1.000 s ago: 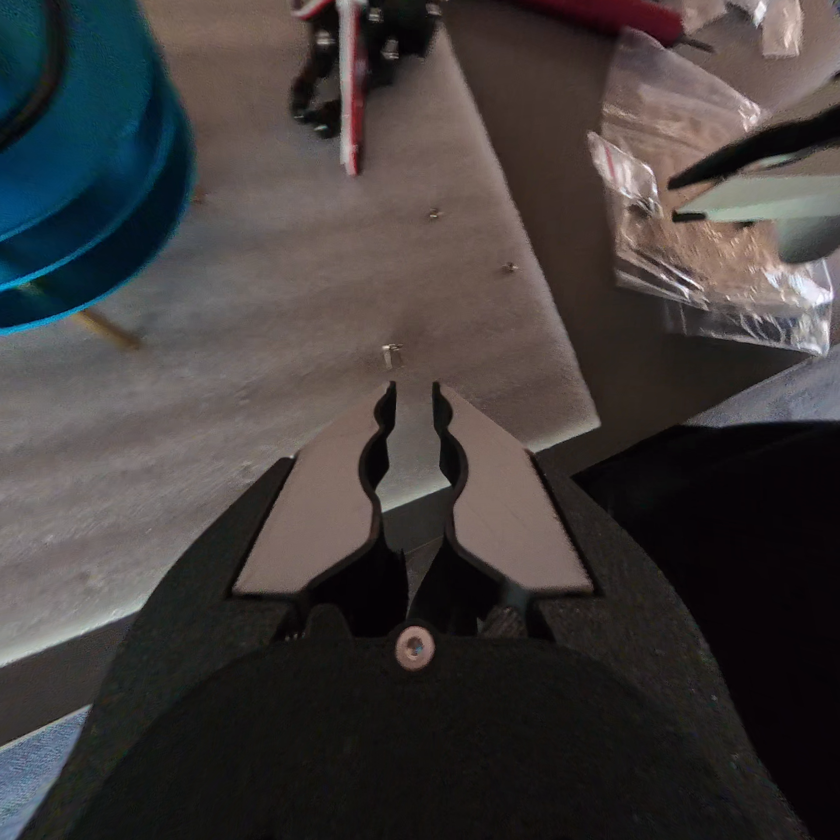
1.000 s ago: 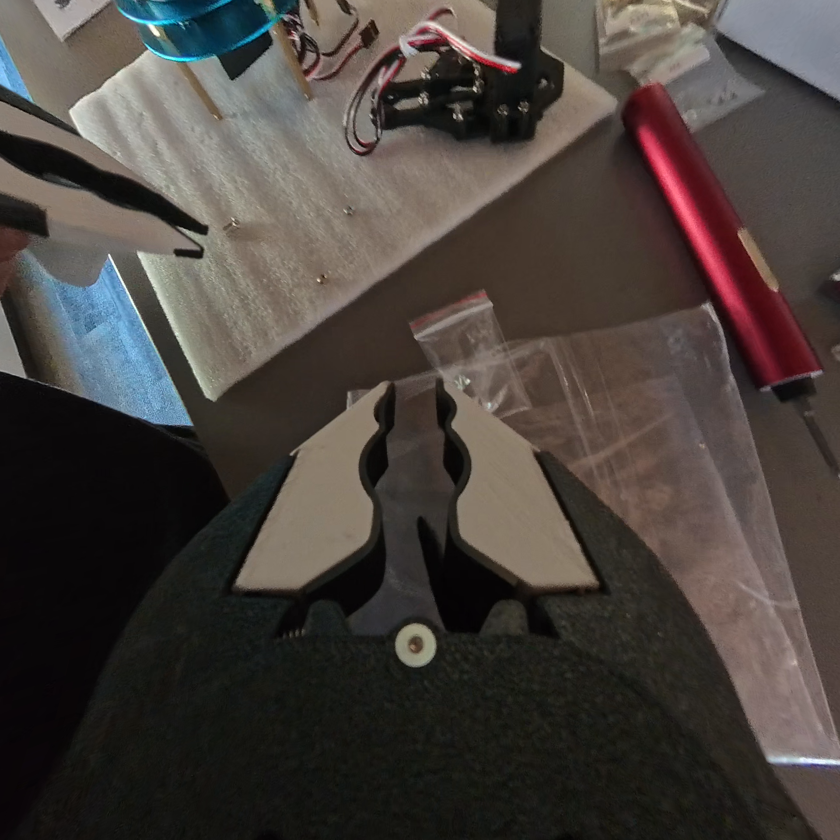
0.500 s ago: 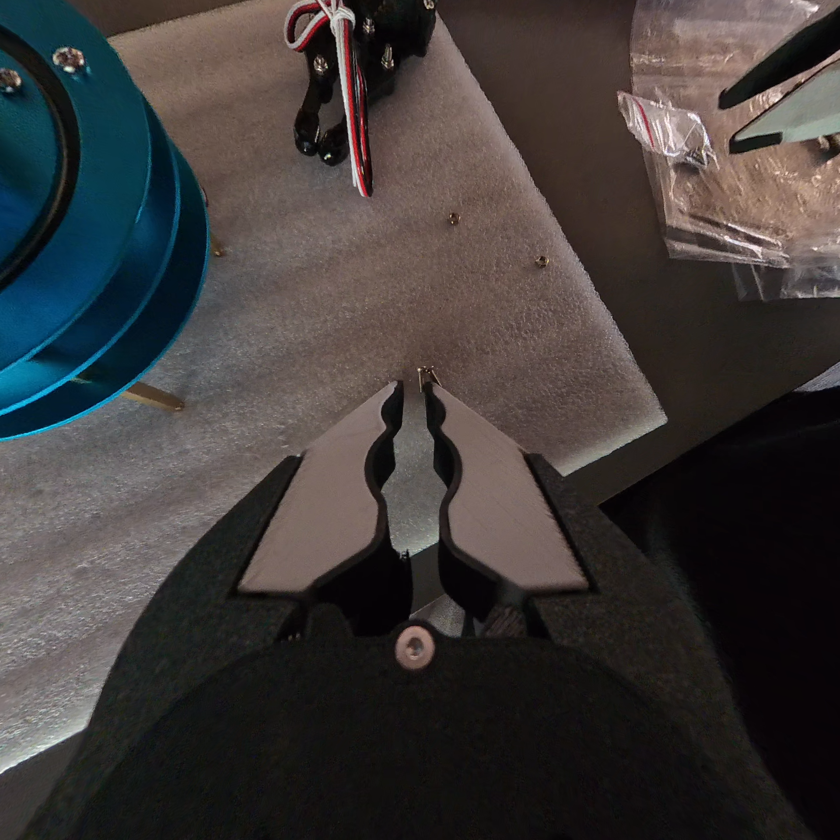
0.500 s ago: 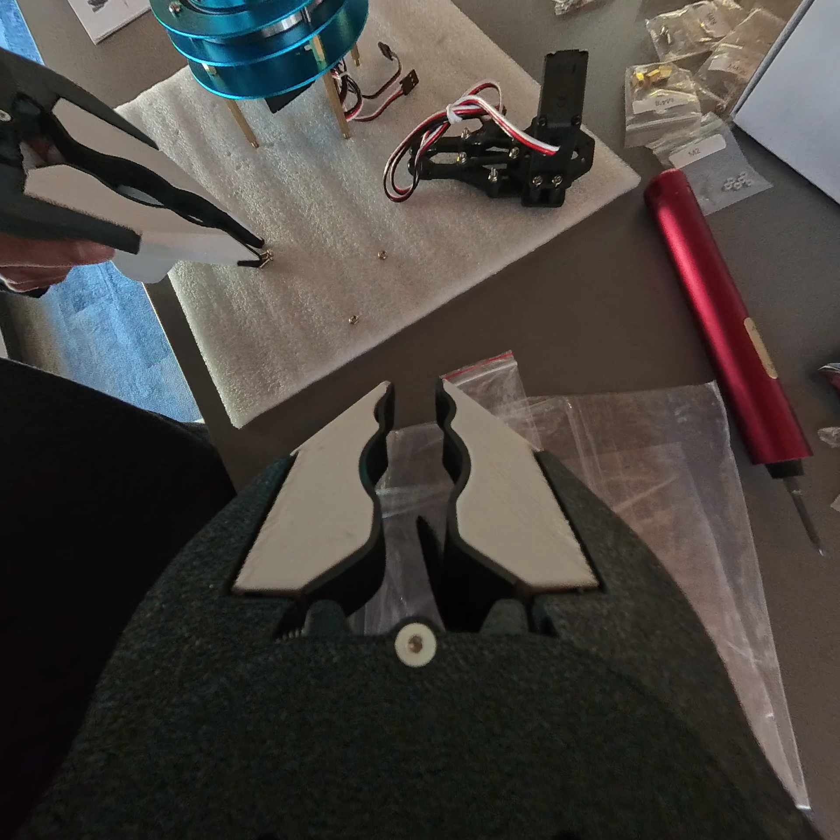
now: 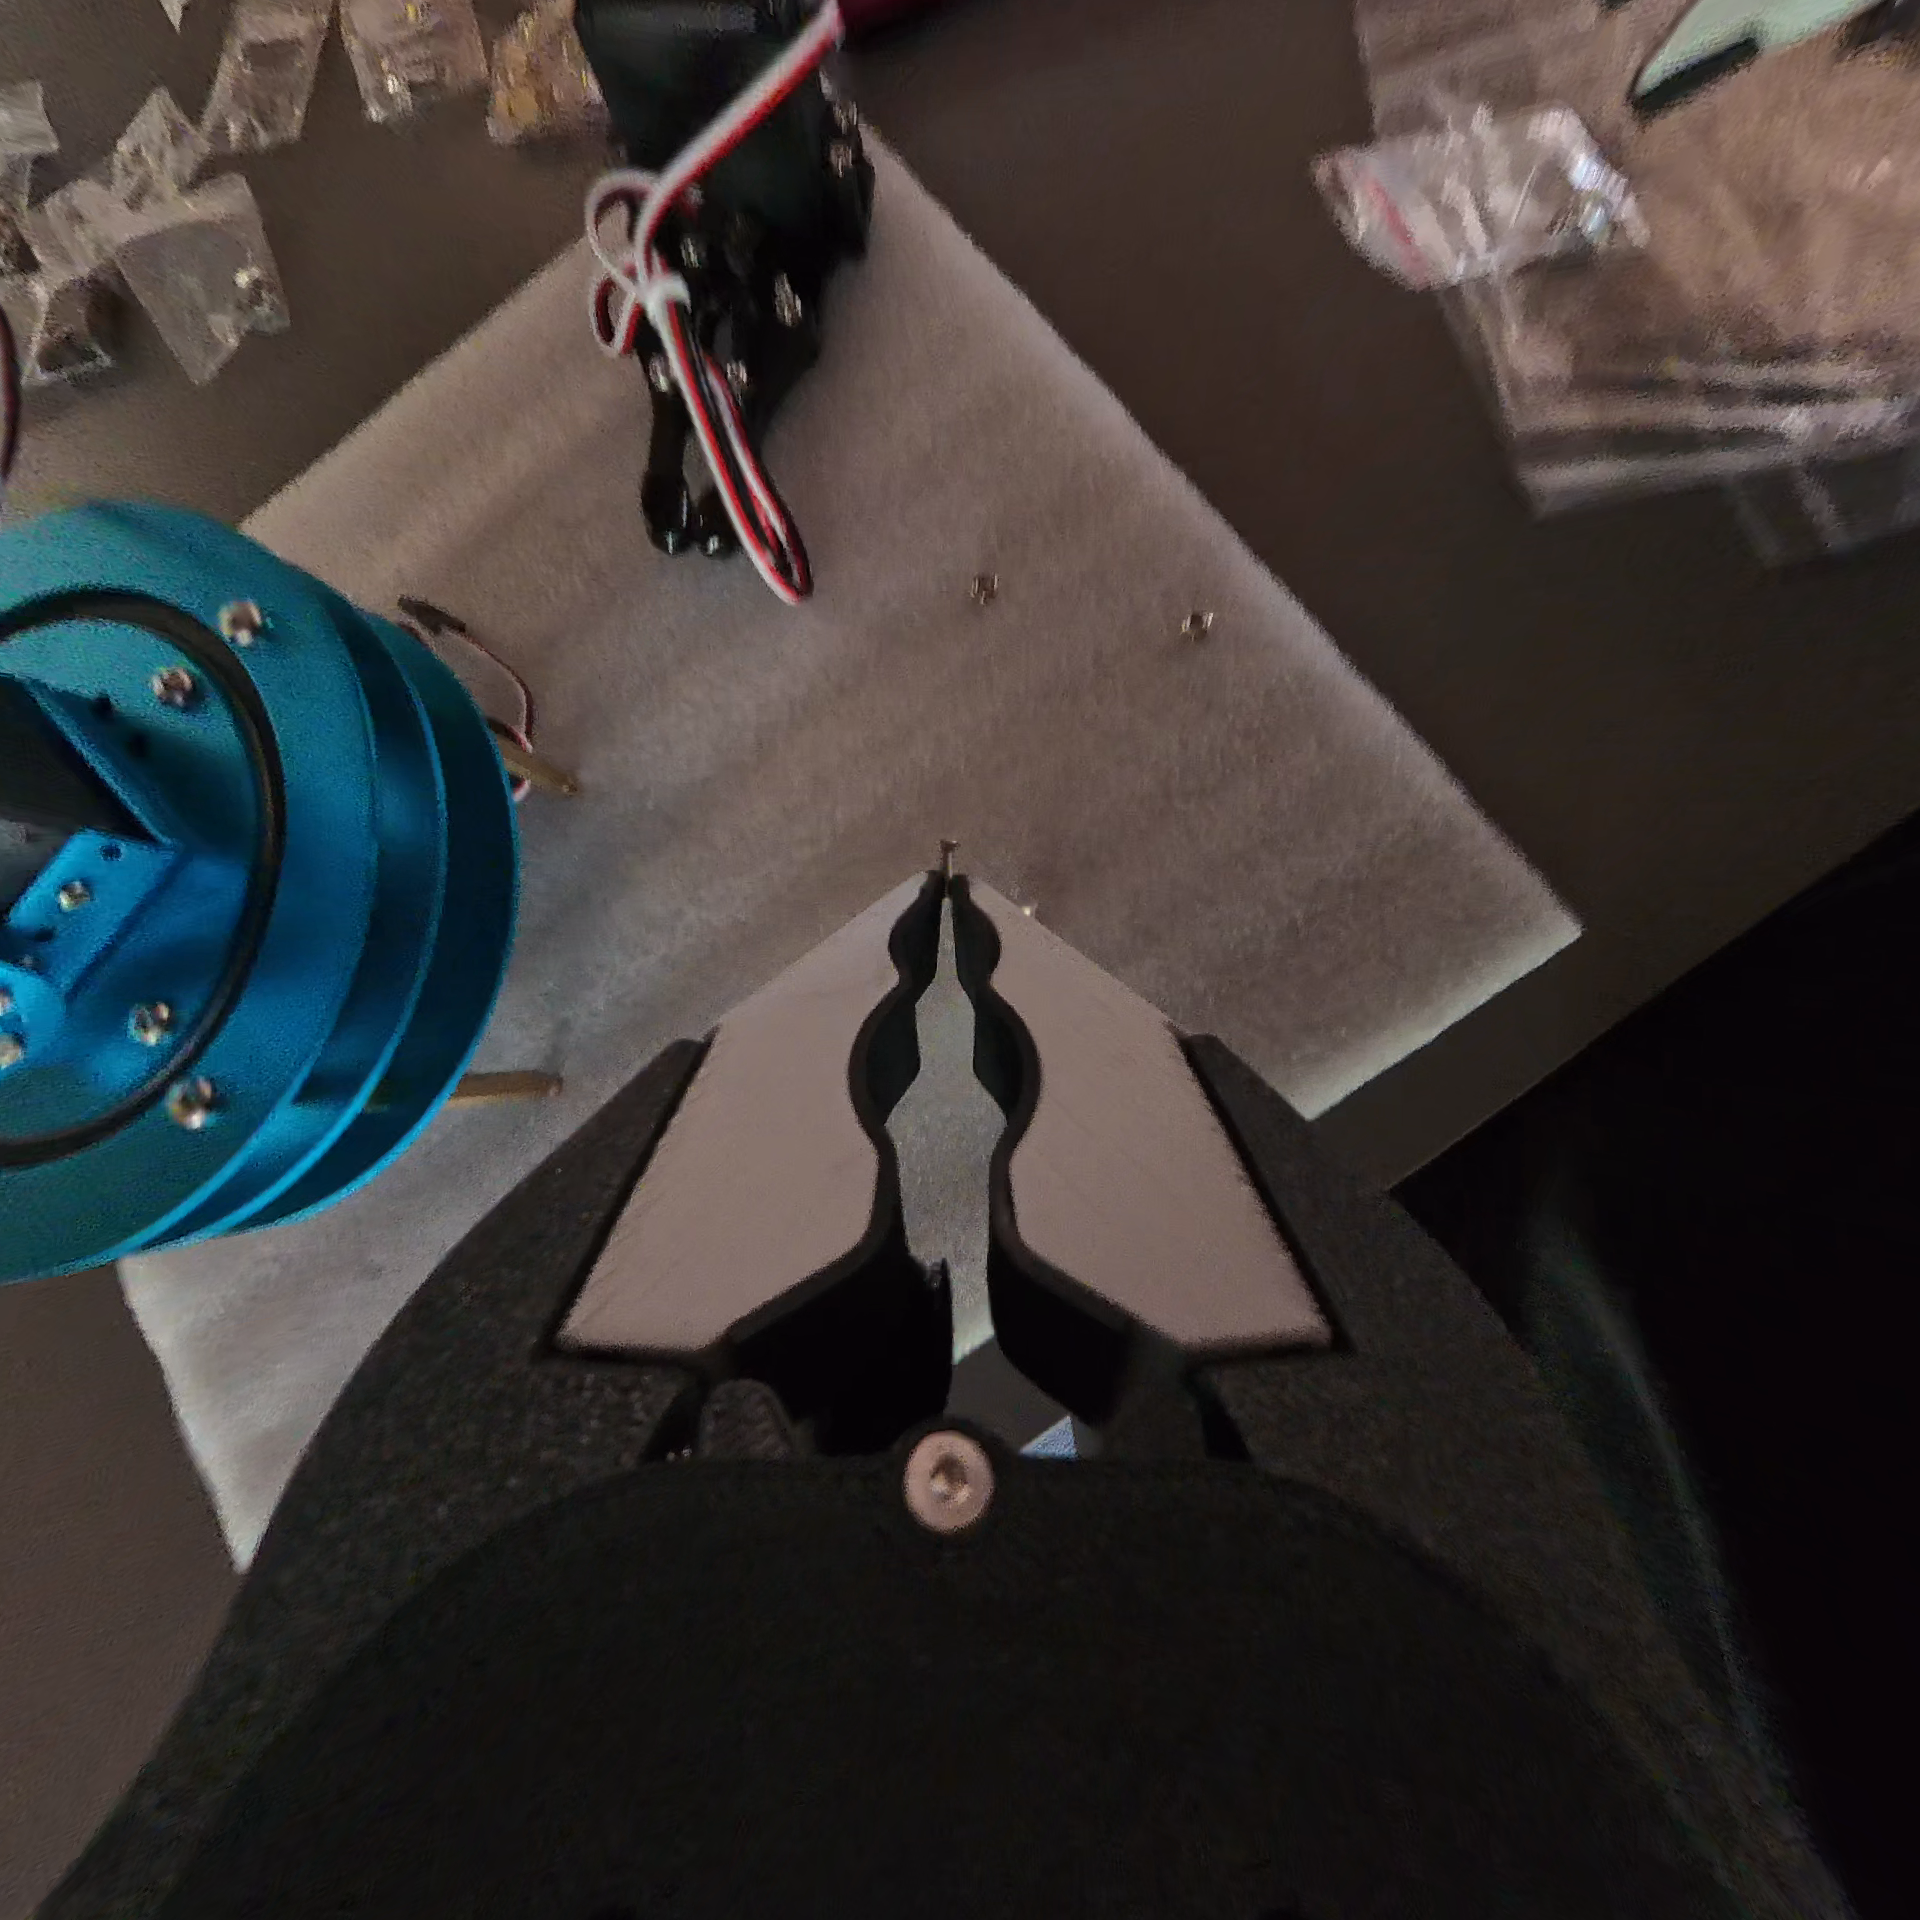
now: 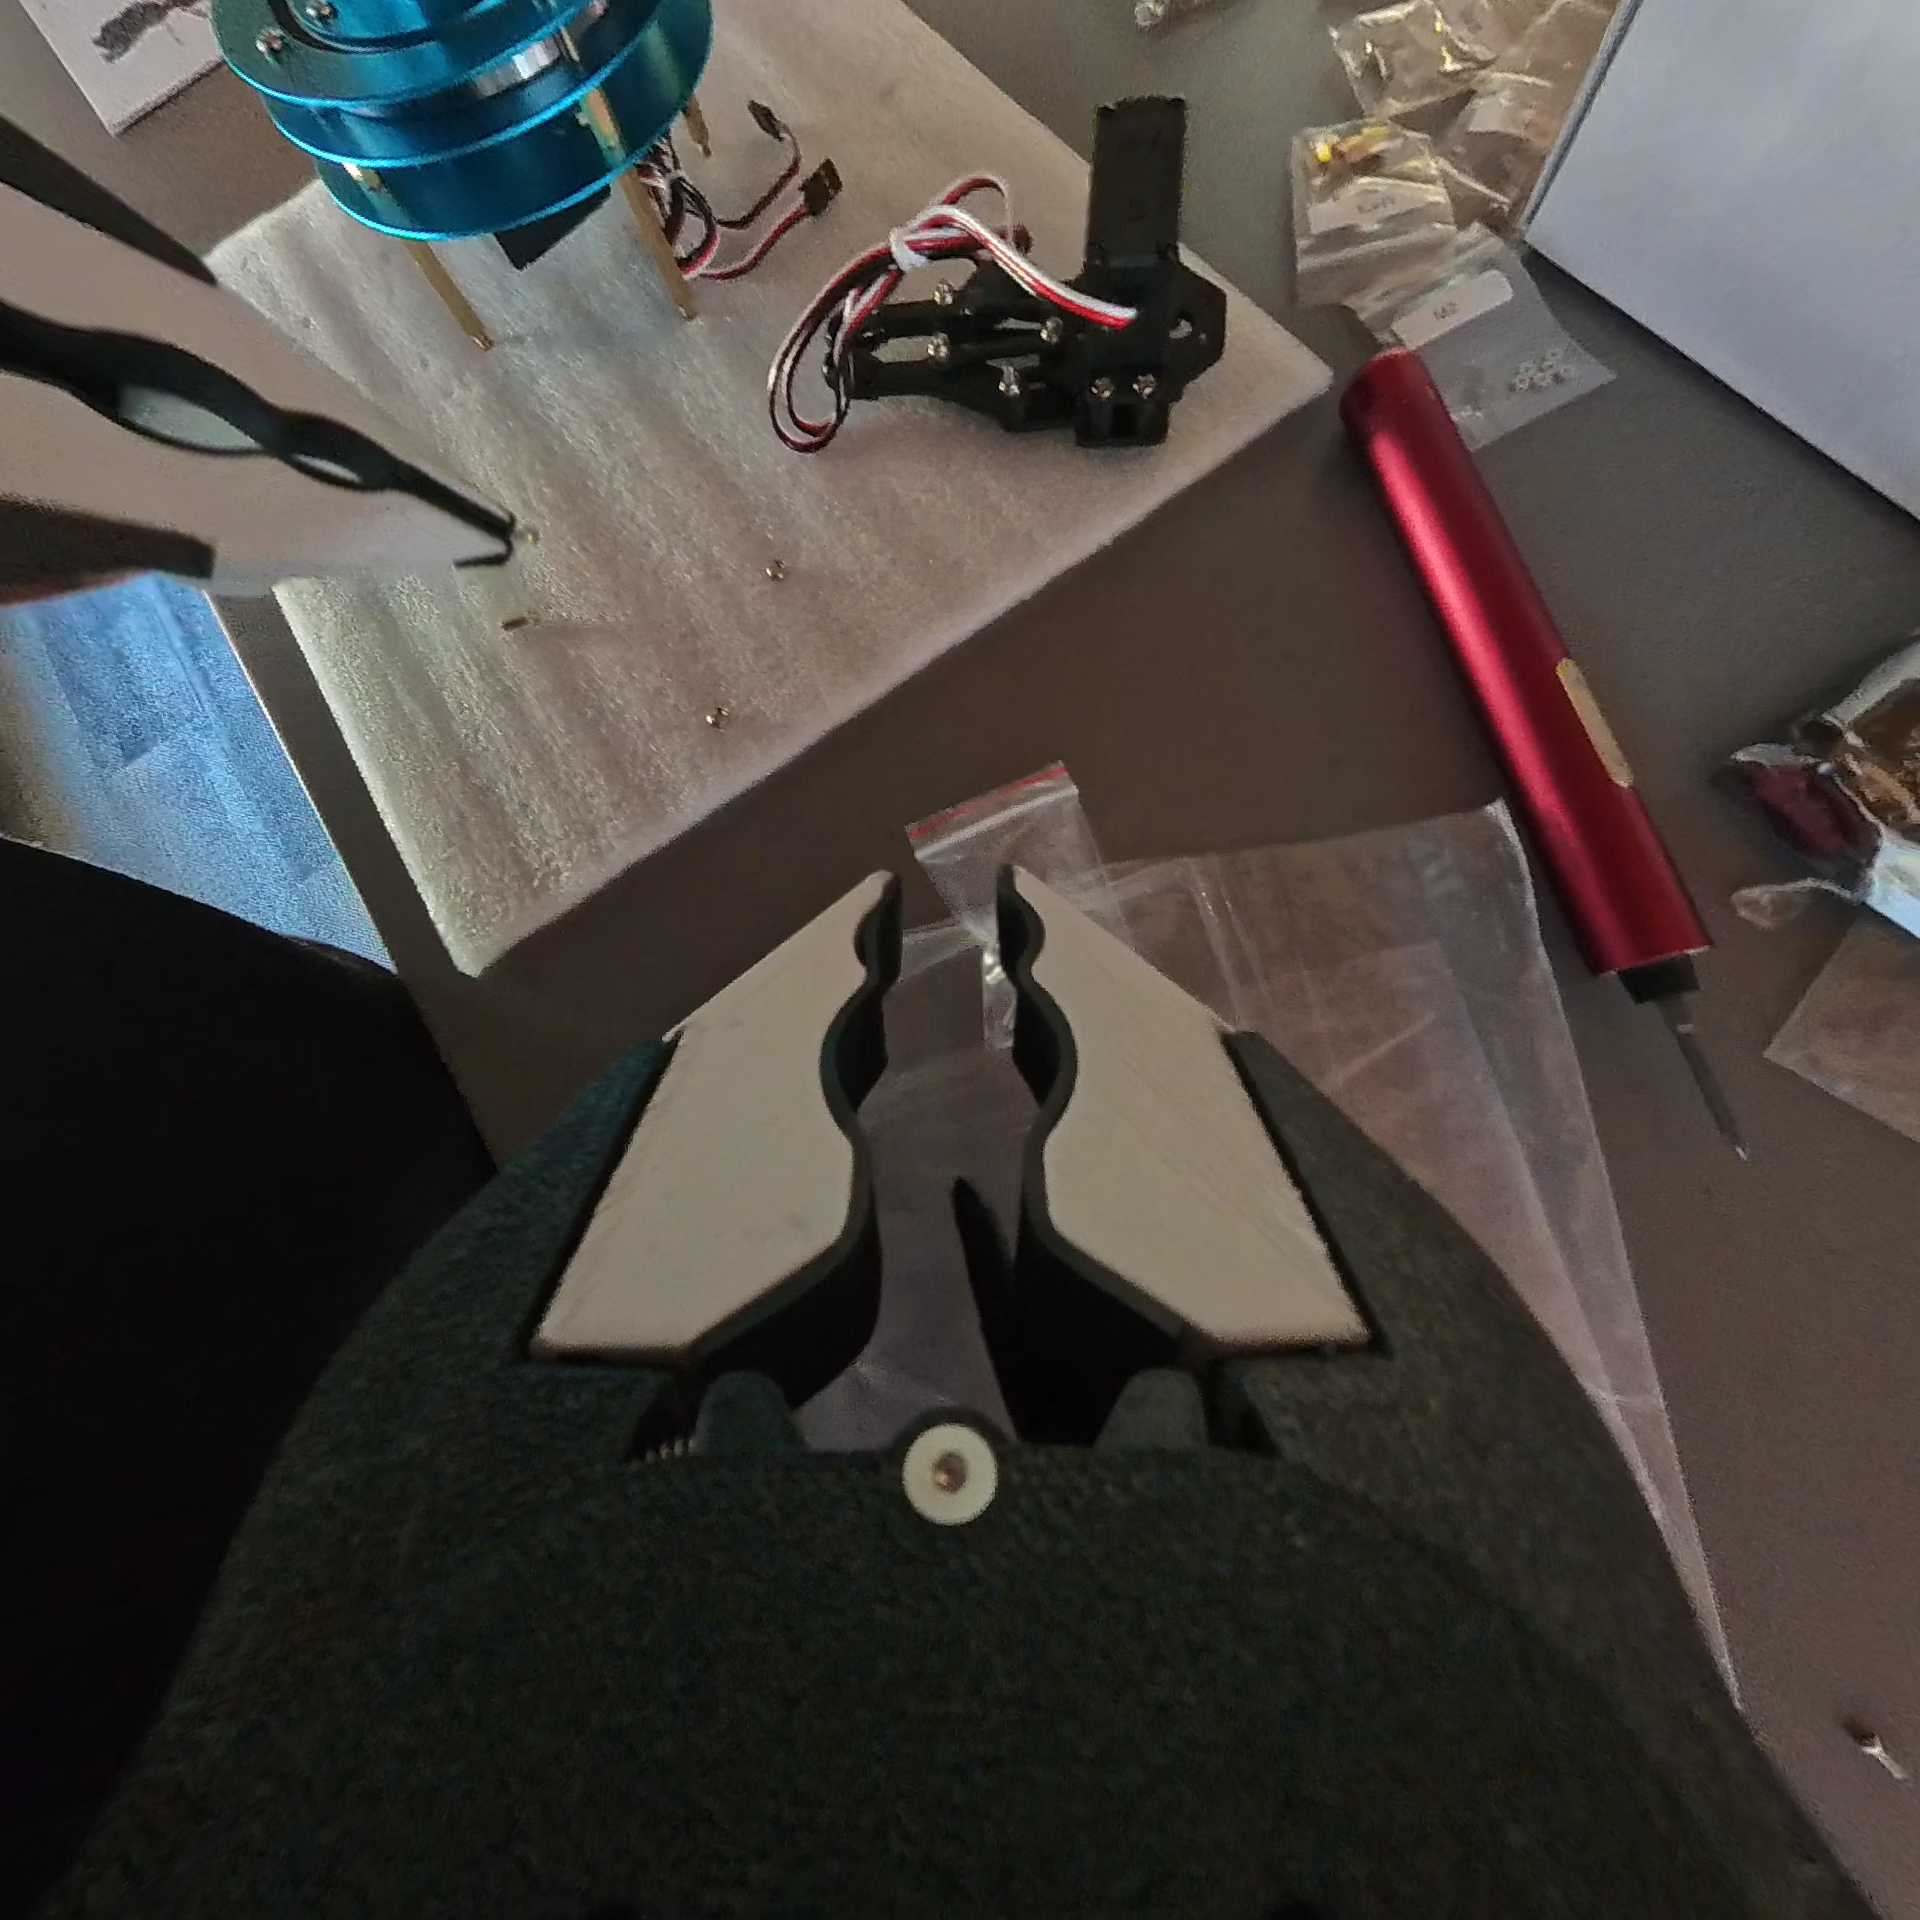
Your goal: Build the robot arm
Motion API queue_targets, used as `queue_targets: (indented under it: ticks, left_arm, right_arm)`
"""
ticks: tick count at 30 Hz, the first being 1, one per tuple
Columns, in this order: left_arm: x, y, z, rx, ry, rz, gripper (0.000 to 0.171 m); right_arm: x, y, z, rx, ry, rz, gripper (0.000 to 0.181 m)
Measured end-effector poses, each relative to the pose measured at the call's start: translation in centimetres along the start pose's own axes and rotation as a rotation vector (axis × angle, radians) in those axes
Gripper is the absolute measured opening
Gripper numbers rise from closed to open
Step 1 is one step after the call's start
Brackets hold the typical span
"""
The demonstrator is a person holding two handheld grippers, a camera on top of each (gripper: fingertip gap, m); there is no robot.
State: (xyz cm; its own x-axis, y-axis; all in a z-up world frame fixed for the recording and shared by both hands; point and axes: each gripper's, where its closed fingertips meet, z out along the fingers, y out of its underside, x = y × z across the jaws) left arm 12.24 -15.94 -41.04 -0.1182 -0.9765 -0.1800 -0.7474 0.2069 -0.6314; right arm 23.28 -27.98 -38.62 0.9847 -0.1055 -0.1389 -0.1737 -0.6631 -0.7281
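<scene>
The left gripper (image 5: 943, 883), black-bodied with pale flat fingers, has its tips pinched together on a small metal screw (image 5: 945, 854) held just above the white foam mat (image 5: 1143, 790); only the very tips bear on it, and the head projects forward. Judged risk: the hold is slight, so a tilt or any easing of pressure could drop the screw, which might bounce off the foam onto the dark grey tabletop (image 6: 1195, 644) and be hard to find. Three more loose small fasteners (image 6: 775, 569) lie apart on the mat and could be scattered by a low pass. To the left stands a blue anodised stacked-ring turntable on brass standoffs (image 5: 312, 935), near enough to be knocked. A black servo claw assembly with red-white-black wires (image 6: 1039, 353) rests at the mat's far side. The right gripper (image 6: 945, 883) has its jaws parted by a narrow gap and holds nothing; it hovers over a small clear zip bag with a red seal strip (image 6: 997, 831), whose contents I cannot make out, lying on a larger clear plastic bag (image 6: 1403, 1039) that appears empty. Further small clear packets of hardware (image 6: 1382, 187) lie beyond a red cylindrical electric screwdriver (image 6: 1507, 644).
</scene>
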Motion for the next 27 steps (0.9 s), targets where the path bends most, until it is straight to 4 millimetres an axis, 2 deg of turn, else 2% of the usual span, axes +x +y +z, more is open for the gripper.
queue_targets:
  ticks: [2, 3, 7, 9, 12, 18, 21, 27]
  left_arm:
    - [0.5, -1.6, 0.2, 0.042, 0.064, -0.028, 0.001]
    - [1.0, -2.7, 0.7, 0.067, 0.110, -0.052, 0.001]
    - [4.3, -7.4, 2.9, 0.129, 0.378, -0.157, 0.001]
    - [5.5, -8.6, 4.1, 0.107, 0.458, -0.155, 0.001]
    - [6.2, -9.1, 5.3, 0.069, 0.519, -0.123, 0.001]
    - [7.2, -9.9, 5.5, 0.031, 0.609, -0.075, 0.001]
    - [7.4, -10.0, 5.8, 0.013, 0.625, -0.060, 0.001]
    - [7.6, -10.5, 5.9, 0.011, 0.632, -0.036, 0.001]
  right_arm:
    - [0.5, 0.4, 0.0, -0.006, -0.002, 0.012, 0.023]
    - [0.7, 0.6, 0.1, -0.010, -0.006, 0.009, 0.031]
    - [0.8, 1.4, 0.9, -0.044, -0.030, -0.077, 0.051]
    - [1.1, 1.6, 1.4, -0.067, -0.013, -0.147, 0.056]
    - [1.1, 0.9, 2.5, -0.070, -0.031, -0.239, 0.056]
    - [0.7, 1.1, 4.7, -0.146, -0.135, -0.259, 0.053]
    - [0.6, 1.1, 4.7, -0.140, -0.159, -0.265, 0.042]
    - [0.5, 0.6, 3.9, -0.100, -0.177, -0.241, 0.038]
